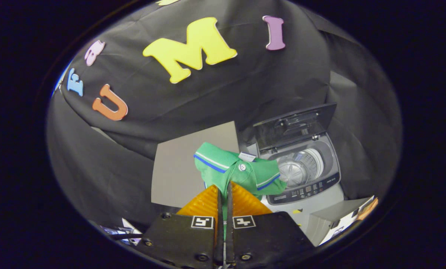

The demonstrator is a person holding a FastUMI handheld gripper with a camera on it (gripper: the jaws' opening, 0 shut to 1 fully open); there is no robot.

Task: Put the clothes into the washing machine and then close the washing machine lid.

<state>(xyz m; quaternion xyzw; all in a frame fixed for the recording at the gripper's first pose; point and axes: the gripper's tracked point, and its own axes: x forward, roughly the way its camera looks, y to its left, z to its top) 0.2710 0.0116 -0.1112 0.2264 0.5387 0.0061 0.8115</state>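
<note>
Fingers of the gripper (224, 188) are pressed together on a green polo shirt (237, 170), which is held bunched just ahead of the tips. Beyond and to the right, the washing machine (305, 186) is seen with its lid (295, 125) raised and the drum (301, 168) exposed.

Black cloth wall (267, 86) hangs in creases behind everything, draped in folds down both sides. Grey flat panel (178, 168) stands against the cloth, tilted slightly, its lower part meeting the dark floor area. Grey box (329, 218) sits low, its top face pale. Just past the box, something orange (370, 209) with light-coloured bits beside it; too small to tell what. Low on the other side, a clutter of pale papers (127, 229), blurred.
</note>
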